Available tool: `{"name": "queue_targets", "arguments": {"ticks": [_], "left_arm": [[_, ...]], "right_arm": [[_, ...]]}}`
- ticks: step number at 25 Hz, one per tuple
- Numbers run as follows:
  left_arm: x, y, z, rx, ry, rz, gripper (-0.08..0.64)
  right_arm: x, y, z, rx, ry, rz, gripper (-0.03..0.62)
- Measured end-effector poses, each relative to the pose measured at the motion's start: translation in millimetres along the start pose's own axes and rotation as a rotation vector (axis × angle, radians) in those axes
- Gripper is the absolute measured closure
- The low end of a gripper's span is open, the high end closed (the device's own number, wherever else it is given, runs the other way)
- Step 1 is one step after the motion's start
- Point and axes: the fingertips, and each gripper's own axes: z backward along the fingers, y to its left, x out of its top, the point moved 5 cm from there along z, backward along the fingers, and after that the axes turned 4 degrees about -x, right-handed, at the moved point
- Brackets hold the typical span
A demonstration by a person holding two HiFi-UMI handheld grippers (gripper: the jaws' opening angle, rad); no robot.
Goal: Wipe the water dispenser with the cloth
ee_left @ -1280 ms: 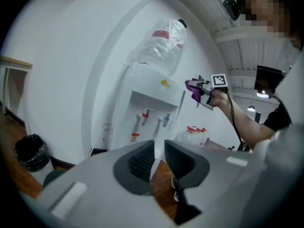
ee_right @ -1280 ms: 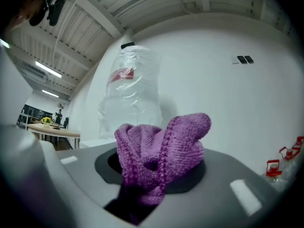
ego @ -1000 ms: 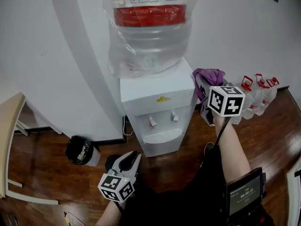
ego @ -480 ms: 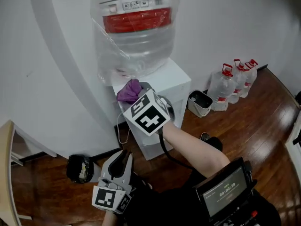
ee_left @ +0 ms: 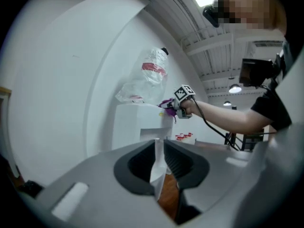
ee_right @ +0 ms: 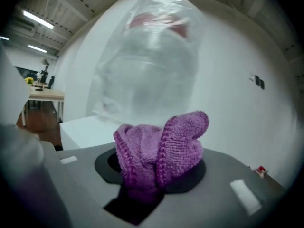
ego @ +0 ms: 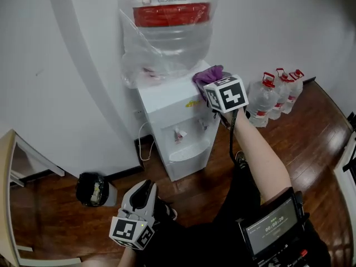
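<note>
Right gripper (ego: 213,84): clamped on the purple cloth (ego: 207,73), which bulges in folds from between the jaws. The cloth sits at the right edge of the white water dispenser (ego: 172,107), on its top, at about 4 o'clock from the base of the upturned bottle (ego: 172,32). Whether the cloth actually presses on the top surface cannot be confirmed. The bottle is wrapped in loose clear plastic with a red band near its upper end.

Left gripper (ego: 147,187): held low, at about 7 o'clock from the dispenser and well apart from it. It points towards the cabinet, jaws parted by a narrow slit and nothing between them (only floor and cabinet show through the gap).

Surroundings: spare water jugs (ego: 278,93) stand on the wooden floor (ego: 311,138) at 3 o'clock from the dispenser. A black bin (ego: 94,188) stands against the wall at 8 o'clock.
</note>
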Motion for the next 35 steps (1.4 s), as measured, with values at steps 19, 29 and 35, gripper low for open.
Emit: {"name": "queue_targets", "arguments": {"ticks": [19,29,35], "left_arm": [[-40.0,-34.8,15.8,0.047,0.101,0.011,0.491],[-56.2,-28.2,8.5,0.016,0.121,0.028,0.491],[-71.4,-23.0,14.3,0.001,0.133,0.053,0.491]], "right_arm": [[-36.2,181.4,54.1,0.197,-0.422,0.020,0.423],[-63.1,52.6,55.9,-0.152,-0.440,-0.128,0.423],[-118.6,-32.8,44.2,-0.320,-0.264,-0.236,0.423]]}}
